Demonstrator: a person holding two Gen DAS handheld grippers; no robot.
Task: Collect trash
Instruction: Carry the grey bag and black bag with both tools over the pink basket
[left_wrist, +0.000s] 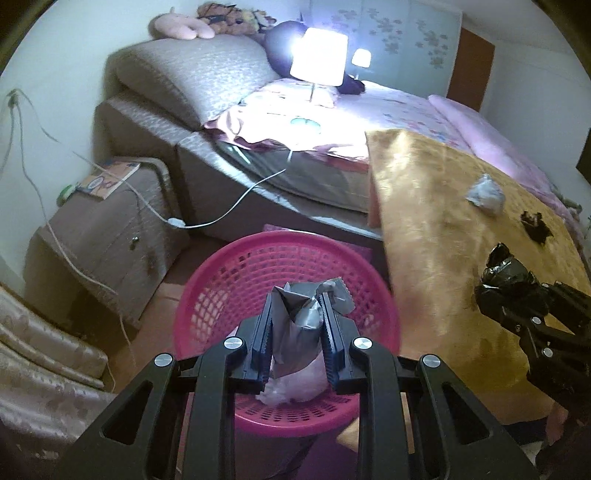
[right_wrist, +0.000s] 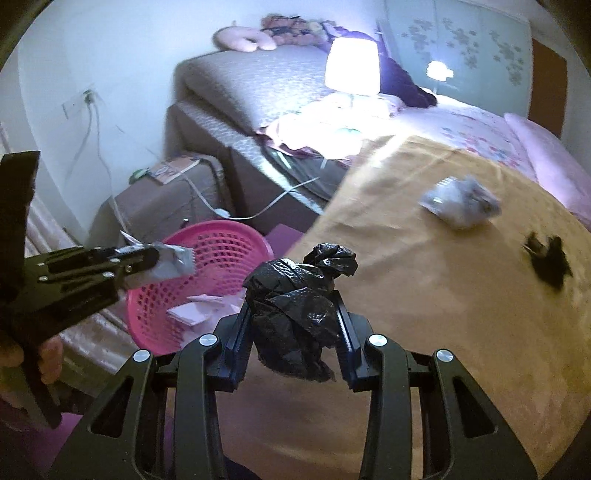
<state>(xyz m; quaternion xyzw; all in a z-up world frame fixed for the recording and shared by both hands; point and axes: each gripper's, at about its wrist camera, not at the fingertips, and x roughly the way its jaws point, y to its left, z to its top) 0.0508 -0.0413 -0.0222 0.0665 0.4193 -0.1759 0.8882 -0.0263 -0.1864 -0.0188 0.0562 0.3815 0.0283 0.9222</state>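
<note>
My left gripper (left_wrist: 295, 302) is shut on a crumpled grey wrapper (left_wrist: 297, 317) and holds it over the pink basket (left_wrist: 229, 273); it also shows in the right wrist view (right_wrist: 147, 258), over the basket (right_wrist: 221, 236). My right gripper (right_wrist: 293, 295) is shut on a crumpled black plastic bag (right_wrist: 295, 306) above the orange table cover (right_wrist: 443, 314), to the right of the basket; it shows in the left wrist view (left_wrist: 495, 284). A grey crumpled wad (right_wrist: 461, 205) and a small black scrap (right_wrist: 550, 262) lie on the table. Pale paper pieces (right_wrist: 199, 310) lie in the basket.
A bed (left_wrist: 332, 110) with a lit lamp (left_wrist: 319, 55) stands behind the table. A brown nightstand (left_wrist: 99, 229) with a white cable (left_wrist: 229, 210) is left of the basket. A padded seat edge (left_wrist: 44, 369) is at the near left.
</note>
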